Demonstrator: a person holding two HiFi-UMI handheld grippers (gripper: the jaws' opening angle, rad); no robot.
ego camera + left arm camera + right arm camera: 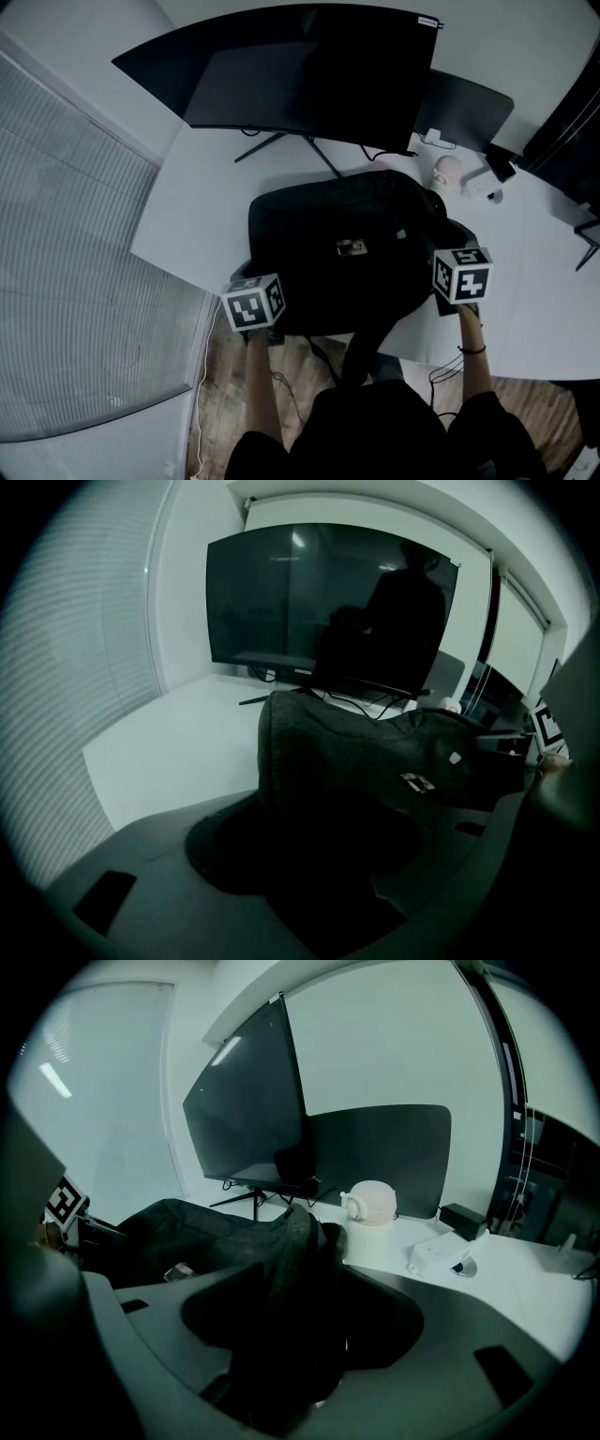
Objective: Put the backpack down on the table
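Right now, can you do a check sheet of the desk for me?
Surface: white table.
Job's things: black backpack lies on the table, strap hanging off the near edge.
Clutter: white round gadget, white box, black monitor.
Grippers: left gripper and right gripper both open, backpack cloth between the jaws.
Cables: thin ones under the monitor.
Surroundings: blinds at the left, wood floor.

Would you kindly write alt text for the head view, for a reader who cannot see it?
A black backpack lies on a white table before a dark monitor; the left gripper and right gripper sit at its near corners.
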